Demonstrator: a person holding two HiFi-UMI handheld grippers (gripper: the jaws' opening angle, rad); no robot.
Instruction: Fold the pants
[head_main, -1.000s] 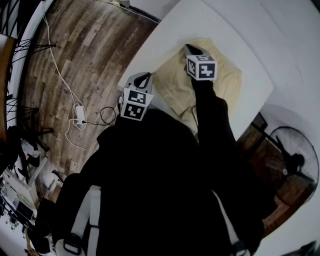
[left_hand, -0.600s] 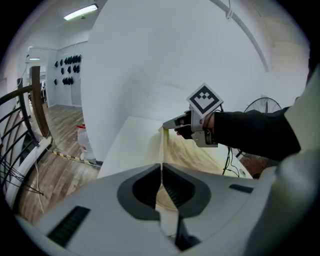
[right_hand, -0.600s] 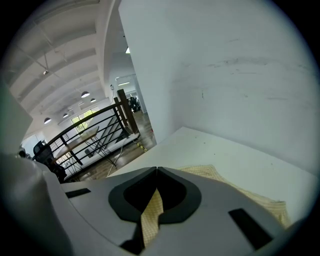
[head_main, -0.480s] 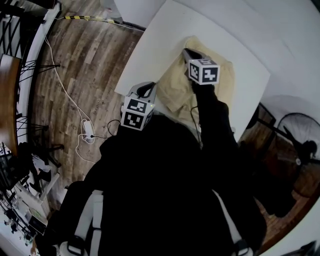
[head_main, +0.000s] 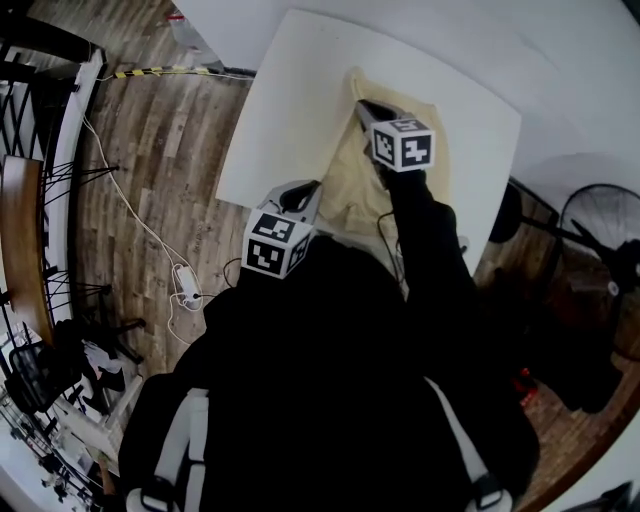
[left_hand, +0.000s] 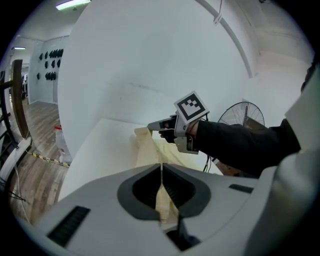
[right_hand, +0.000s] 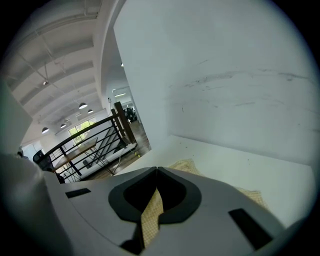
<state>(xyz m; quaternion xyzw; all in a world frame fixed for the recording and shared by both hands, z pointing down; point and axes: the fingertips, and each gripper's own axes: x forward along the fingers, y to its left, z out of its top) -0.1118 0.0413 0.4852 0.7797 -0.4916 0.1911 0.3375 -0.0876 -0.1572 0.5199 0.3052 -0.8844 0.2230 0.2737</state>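
Pants: pale yellow pants (head_main: 345, 185) lie on the white table (head_main: 290, 90), reaching from its near edge towards the far side.
Left claw: my left claw (head_main: 303, 192) is clenched on the near end of the cloth. A thin fold of cloth stands pinched between its closed jaws (left_hand: 161, 167).
Right claw: my right claw (head_main: 366, 108) is clamped on the same edge further out, with a strip of checked cloth caught between its jaws (right_hand: 156, 171).
Held edge: from the left gripper view the cloth (left_hand: 149, 147) runs as one ridge from my left jaws to the right claw (left_hand: 156, 126).
Key relation: the rest of the pants lies to my right of that ridge, flat on the table, so the loose cloth lies rightward of both claws.
Long axis: it runs away from me, near edge to far edge, about along the line between the claws.
Nearer hand: left is at the near end and right is at the far end.
Change since a second ago: the cloth looks narrower and more drawn out, and my right claw sits closer to the far end of the pants.
Next move, as I judge it: both claws carry the held edge sideways together, keeping it taut.
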